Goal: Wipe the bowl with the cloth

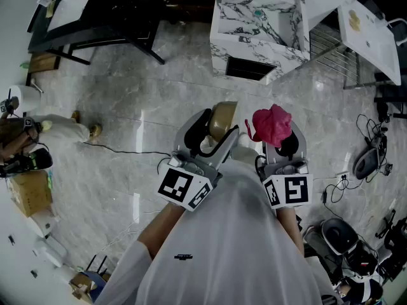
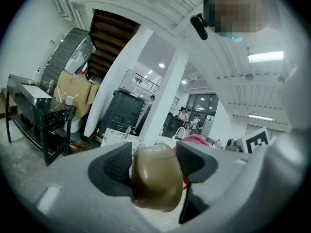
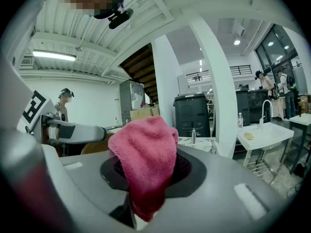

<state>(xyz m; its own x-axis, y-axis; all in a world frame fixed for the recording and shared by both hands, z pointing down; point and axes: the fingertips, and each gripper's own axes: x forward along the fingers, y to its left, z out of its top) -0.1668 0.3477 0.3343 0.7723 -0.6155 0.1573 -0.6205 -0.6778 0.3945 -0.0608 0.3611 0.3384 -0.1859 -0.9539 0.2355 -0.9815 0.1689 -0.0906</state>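
Note:
A small tan-brown bowl [image 1: 223,119] is clamped between the jaws of my left gripper [image 1: 213,131], held up in the air in front of the person's chest; in the left gripper view the bowl [image 2: 154,177] fills the gap between the dark pads. My right gripper [image 1: 280,140] is shut on a bunched pink cloth [image 1: 272,124], which sticks out past the jaws. In the right gripper view the pink cloth [image 3: 146,164] hangs over the jaws, and the bowl [image 3: 97,148] shows to its left. Bowl and cloth are a short way apart.
A marble-patterned sink unit [image 1: 257,24] stands ahead on the grey tiled floor. A dark table [image 1: 95,11] is at the upper left, a white table [image 1: 372,30] at the upper right. Another person [image 1: 28,138] crouches at the left. Cables and gear [image 1: 369,164] lie at the right.

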